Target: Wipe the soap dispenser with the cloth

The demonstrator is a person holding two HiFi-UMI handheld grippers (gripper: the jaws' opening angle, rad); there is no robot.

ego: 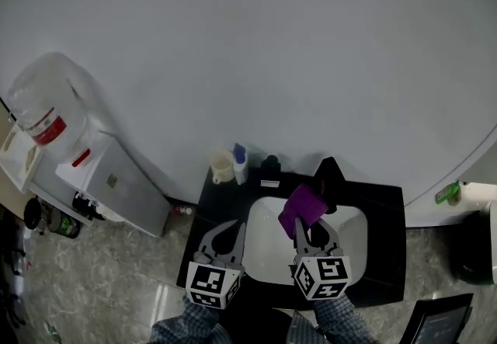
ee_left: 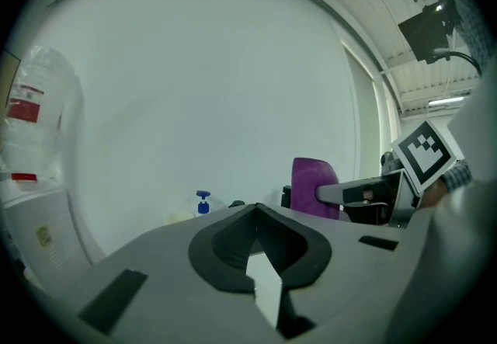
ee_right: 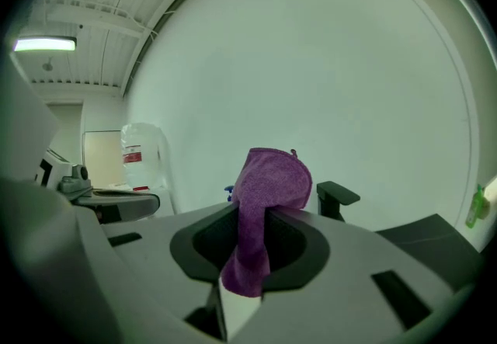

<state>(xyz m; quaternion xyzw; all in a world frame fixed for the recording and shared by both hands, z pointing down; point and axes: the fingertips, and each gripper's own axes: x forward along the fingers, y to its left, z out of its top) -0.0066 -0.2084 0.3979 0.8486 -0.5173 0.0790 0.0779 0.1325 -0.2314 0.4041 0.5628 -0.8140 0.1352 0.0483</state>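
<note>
A small soap dispenser [ego: 240, 164] with a blue pump stands at the back left of the black counter [ego: 384, 234], beside a beige cup [ego: 222, 167]. From the left gripper view the soap dispenser [ee_left: 203, 203] shows far ahead. My right gripper [ego: 304, 220] hangs over the white sink [ego: 264, 245], shut on a purple cloth [ego: 301, 206] that sticks up from its jaws. The cloth [ee_right: 260, 210] fills the middle of the right gripper view and hides most of the dispenser. My left gripper [ego: 227, 235] is over the sink's left rim, jaws together and empty [ee_left: 256, 214].
A black faucet [ego: 326, 175] rises behind the sink, just beyond the cloth. A water cooler with a large bottle [ego: 46, 113] stands to the left. A green bottle [ego: 446, 193] and a dark bin [ego: 474, 257] are at the right. A white wall runs close behind the counter.
</note>
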